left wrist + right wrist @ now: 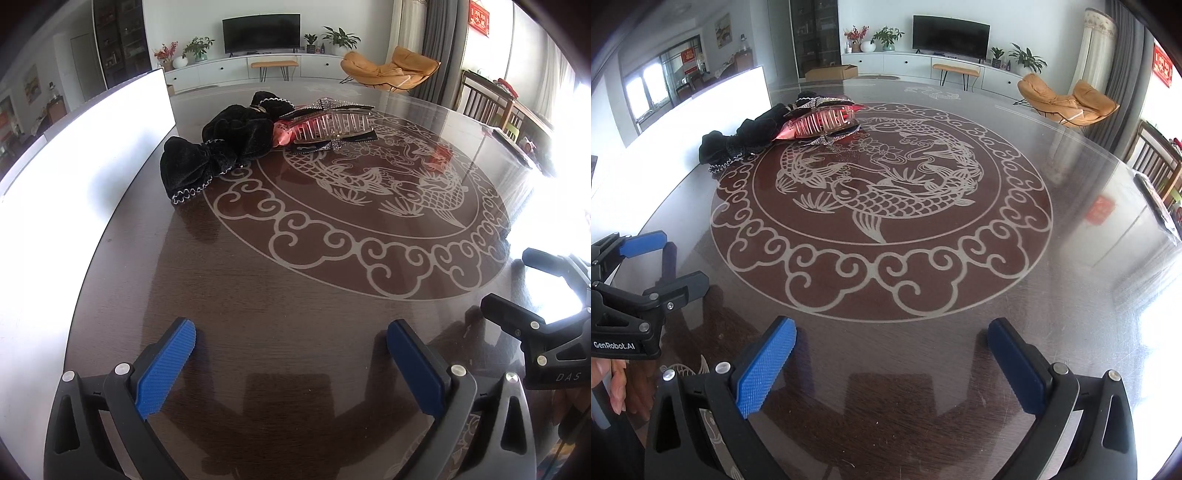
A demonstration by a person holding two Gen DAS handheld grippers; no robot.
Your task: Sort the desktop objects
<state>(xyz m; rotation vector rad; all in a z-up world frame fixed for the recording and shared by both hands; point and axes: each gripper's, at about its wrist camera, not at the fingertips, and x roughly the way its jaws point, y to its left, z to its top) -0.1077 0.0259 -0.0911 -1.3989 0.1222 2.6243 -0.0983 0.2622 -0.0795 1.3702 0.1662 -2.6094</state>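
Observation:
A pile of hair accessories lies at the far left of the dark glass table (314, 332): a black velvet bow (192, 166) with silver trim, a black scrunchie (240, 129), a clear claw clip (332, 125) over a pink piece, and a rhinestone clip (328, 146). The pile also shows in the right wrist view, with the bow (724, 147) and the claw clip (823, 120). My left gripper (291, 332) is open and empty, low over the near table, well short of the pile. My right gripper (892, 332) is open and empty, beside it to the right.
A white box (92, 155) stands along the table's left edge, next to the pile; it shows in the right wrist view too (713, 96). A fish medallion (882, 199) is etched in the table's middle. A dark packet (1160, 206) lies at the far right edge. Chairs stand beyond.

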